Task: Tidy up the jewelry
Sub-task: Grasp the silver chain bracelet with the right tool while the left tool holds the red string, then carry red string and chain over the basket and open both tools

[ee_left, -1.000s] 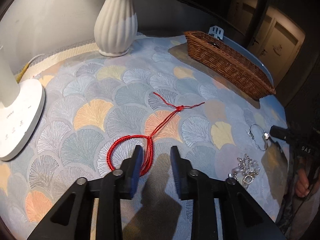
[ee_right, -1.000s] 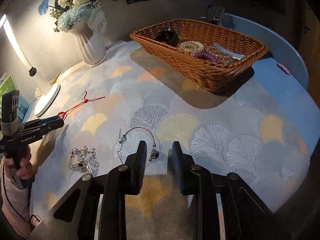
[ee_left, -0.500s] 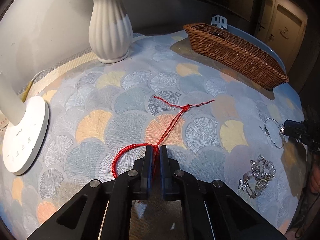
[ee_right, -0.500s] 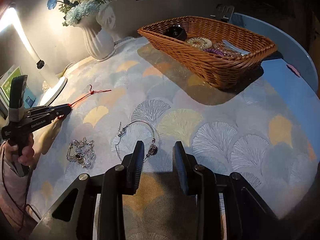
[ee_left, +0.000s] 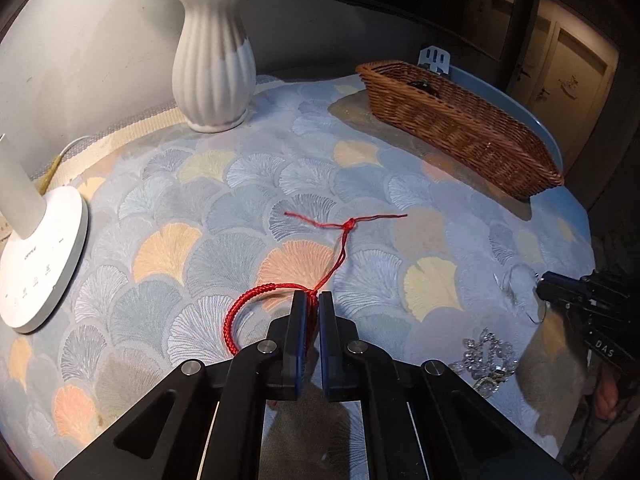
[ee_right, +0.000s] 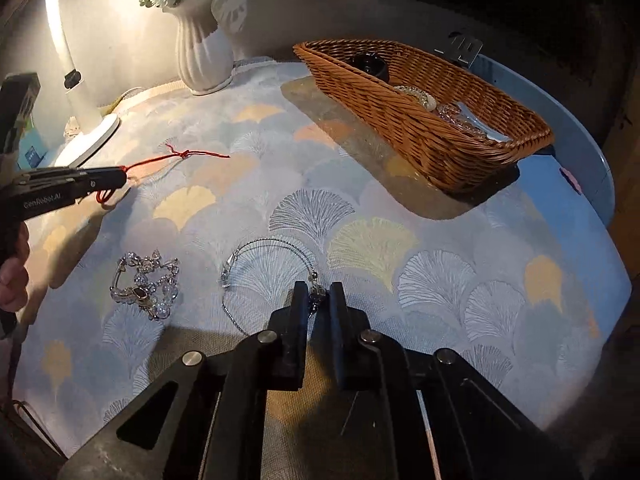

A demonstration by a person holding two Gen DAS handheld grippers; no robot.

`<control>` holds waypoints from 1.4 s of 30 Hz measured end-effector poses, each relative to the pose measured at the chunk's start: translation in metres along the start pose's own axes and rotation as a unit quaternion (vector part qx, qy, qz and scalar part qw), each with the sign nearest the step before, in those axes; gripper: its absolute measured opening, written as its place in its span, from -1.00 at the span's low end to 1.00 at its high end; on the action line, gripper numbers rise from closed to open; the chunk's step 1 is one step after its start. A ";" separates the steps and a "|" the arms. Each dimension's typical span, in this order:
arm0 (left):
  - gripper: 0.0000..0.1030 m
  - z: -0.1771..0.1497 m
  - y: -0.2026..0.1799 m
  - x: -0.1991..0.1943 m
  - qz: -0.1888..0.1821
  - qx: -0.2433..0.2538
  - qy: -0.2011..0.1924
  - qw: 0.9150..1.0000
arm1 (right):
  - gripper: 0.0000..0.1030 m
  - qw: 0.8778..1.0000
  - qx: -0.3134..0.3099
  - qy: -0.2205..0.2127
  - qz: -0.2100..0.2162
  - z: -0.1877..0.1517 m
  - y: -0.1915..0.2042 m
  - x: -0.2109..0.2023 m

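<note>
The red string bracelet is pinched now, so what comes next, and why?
Probably lift the red braided string bracelet a little. The left gripper is shut on it, most of its loop and knotted tail lies on the cloth, and the brown wicker basket holding other jewelry sits further off.

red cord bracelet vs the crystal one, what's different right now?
The red cord bracelet is braided thread with loose knotted tails; the crystal bracelet is clear beads on metal links. The red cord bracelet is pinched in the left claw; the crystal bracelet lies bunched and untouched. Both are on the tablecloth, outside the basket.
</note>
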State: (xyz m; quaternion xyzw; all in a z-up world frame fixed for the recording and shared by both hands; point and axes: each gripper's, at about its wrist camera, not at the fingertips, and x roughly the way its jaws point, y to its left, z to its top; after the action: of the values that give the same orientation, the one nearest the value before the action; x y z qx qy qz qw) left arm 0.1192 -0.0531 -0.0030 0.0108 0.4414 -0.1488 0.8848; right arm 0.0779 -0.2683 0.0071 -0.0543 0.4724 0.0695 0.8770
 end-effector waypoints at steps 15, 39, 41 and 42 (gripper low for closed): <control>-0.90 0.106 -0.081 -0.064 -0.065 0.080 -0.080 0.991 | -0.78 0.992 0.020 -0.125 -0.027 0.056 -0.074 -0.099; -0.90 0.219 -0.161 0.100 -0.124 0.125 -0.004 0.984 | -0.78 0.996 0.077 -0.030 0.038 0.247 -0.164 0.084; -0.90 0.216 -0.164 0.110 -0.126 0.134 0.003 0.983 | -0.78 0.997 0.068 -0.020 0.038 0.249 -0.161 0.093; -0.90 0.214 -0.164 0.113 -0.130 0.135 0.004 0.982 | -0.78 0.997 0.064 -0.019 0.039 0.249 -0.161 0.096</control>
State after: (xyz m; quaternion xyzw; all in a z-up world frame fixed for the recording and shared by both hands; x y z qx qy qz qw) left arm 0.3050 -0.2707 0.0579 0.0734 0.4180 -0.3206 0.8468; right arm 0.3618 -0.3797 0.0681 0.0218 0.4610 0.0737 0.8841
